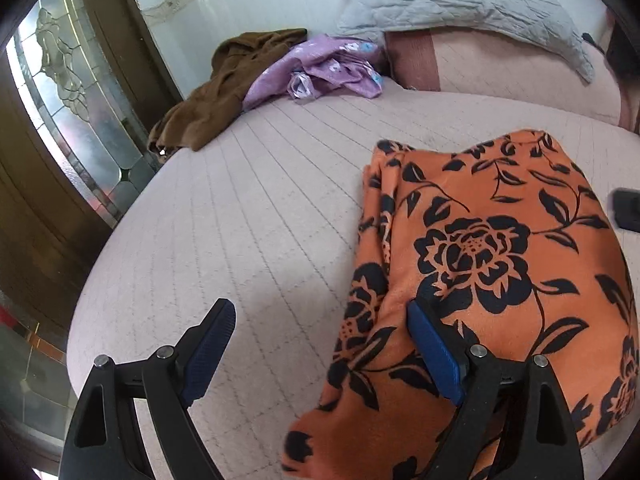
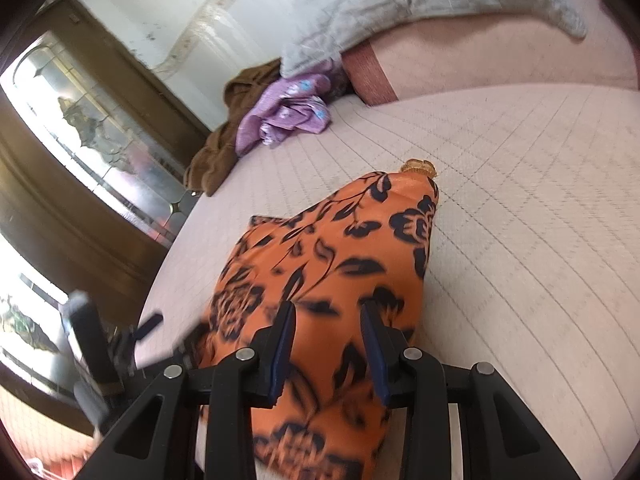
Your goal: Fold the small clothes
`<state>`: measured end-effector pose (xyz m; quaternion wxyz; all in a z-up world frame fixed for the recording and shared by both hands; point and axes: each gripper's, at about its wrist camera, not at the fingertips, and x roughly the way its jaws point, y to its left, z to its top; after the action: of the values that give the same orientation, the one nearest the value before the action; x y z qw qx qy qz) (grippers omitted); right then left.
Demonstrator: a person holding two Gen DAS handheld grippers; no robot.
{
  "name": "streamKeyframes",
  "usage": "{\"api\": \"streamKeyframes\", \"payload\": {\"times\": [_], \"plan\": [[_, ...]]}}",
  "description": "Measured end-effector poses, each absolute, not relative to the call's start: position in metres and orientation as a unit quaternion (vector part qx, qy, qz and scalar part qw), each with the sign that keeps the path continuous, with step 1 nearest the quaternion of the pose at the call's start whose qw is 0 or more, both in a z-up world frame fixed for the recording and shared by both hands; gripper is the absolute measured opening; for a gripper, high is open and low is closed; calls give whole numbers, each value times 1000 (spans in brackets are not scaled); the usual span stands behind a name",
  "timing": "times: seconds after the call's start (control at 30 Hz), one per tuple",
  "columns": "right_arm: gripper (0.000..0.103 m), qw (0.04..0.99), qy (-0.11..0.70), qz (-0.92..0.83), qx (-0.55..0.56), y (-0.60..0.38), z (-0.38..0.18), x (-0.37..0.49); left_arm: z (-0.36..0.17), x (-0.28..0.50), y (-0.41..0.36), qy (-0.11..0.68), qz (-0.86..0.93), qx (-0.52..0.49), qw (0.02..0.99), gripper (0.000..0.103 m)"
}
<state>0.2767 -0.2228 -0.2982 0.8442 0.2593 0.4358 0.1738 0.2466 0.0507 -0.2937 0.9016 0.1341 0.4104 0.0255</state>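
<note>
Left hand-held gripper [image 1: 320,340]: jaws spread wide, holding nothing; its right finger rests over the orange floral garment [image 1: 480,260], its left finger over the bare bed [image 1: 240,208]. Right hand-held gripper [image 2: 328,344]: jaws parted, with the garment's cloth passing between them, blurred. Farther back lie a purple garment [image 1: 320,68], a brown garment [image 1: 208,100] and a grey pillow [image 1: 460,0].

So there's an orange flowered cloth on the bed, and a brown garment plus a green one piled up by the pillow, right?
Not quite: the garment beside the brown garment is purple, not green, as the left wrist view shows. The orange flowered cloth does lie on the bed, near the pillow.
</note>
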Motion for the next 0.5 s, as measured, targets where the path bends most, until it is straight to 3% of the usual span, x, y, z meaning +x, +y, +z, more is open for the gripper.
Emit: {"api": "streamKeyframes", "payload": {"times": [0.1, 0.23, 0.37, 0.5], "plan": [[39, 828, 472, 162, 256, -214, -332, 292, -296, 246, 49, 406, 24, 140, 903, 90], [40, 841, 460, 159, 236, -212, -321, 286, -292, 247, 54, 408, 22, 125, 904, 90], [58, 854, 434, 163, 237, -216, -302, 264, -284, 245, 57, 391, 21, 118, 912, 90], [58, 864, 416, 157, 238, -223, -286, 237, -271, 237, 58, 362, 23, 110, 925, 90]]}}
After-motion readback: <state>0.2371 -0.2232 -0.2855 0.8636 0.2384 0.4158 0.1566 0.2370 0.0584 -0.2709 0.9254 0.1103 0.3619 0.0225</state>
